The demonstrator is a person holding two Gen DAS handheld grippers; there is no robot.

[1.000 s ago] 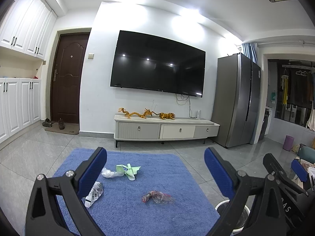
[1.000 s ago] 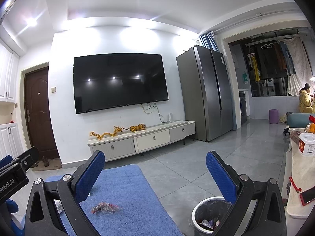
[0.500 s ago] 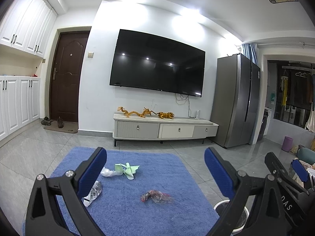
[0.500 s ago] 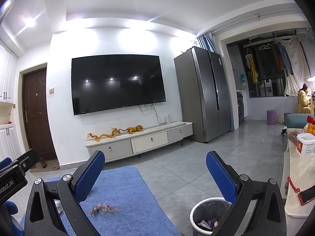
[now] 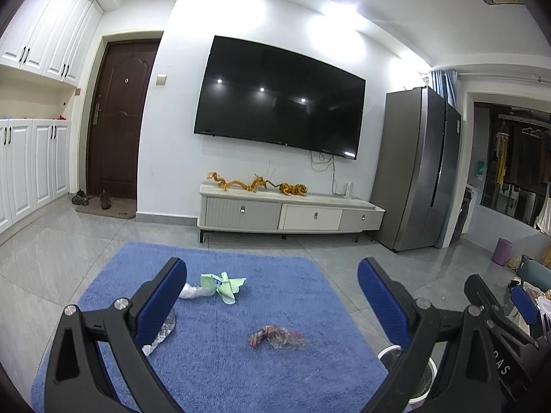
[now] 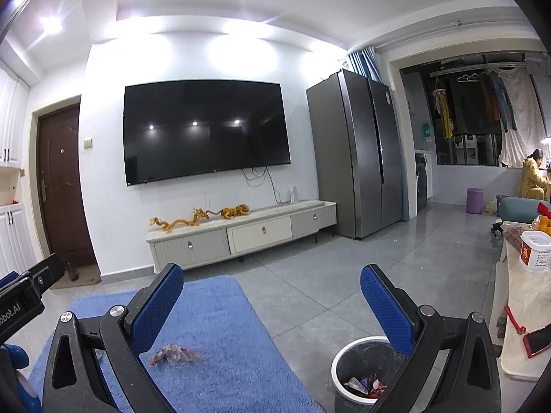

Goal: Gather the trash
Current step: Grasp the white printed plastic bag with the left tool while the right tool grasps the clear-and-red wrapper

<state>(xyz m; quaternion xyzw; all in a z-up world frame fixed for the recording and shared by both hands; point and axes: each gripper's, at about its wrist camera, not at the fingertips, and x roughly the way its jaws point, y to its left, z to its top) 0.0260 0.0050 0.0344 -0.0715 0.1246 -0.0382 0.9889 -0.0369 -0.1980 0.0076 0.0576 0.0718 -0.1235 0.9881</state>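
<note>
1. Both tools are spread wide with nothing in them: the left gripper (image 5: 272,289) and the right gripper (image 6: 272,296) hang above the blue rug (image 5: 282,371). Looks like the approach stage, nothing picked yet.
2. Trash on the rug: a reddish crumpled wrapper (image 5: 275,336) nearest, a green paper scrap (image 5: 224,284) further off touching a clear plastic bit (image 5: 194,290), and a silvery wrapper (image 5: 162,334) half hidden behind the left finger.
3. The bin (image 6: 366,371) sits on the tile just off the rug, some wrappers already inside.
4. Next move probably: lower over the reddish wrapper, pinch, carry to the bin.
5. Readable text: only "obot.AI" on the other gripper's body, cut off.
</note>
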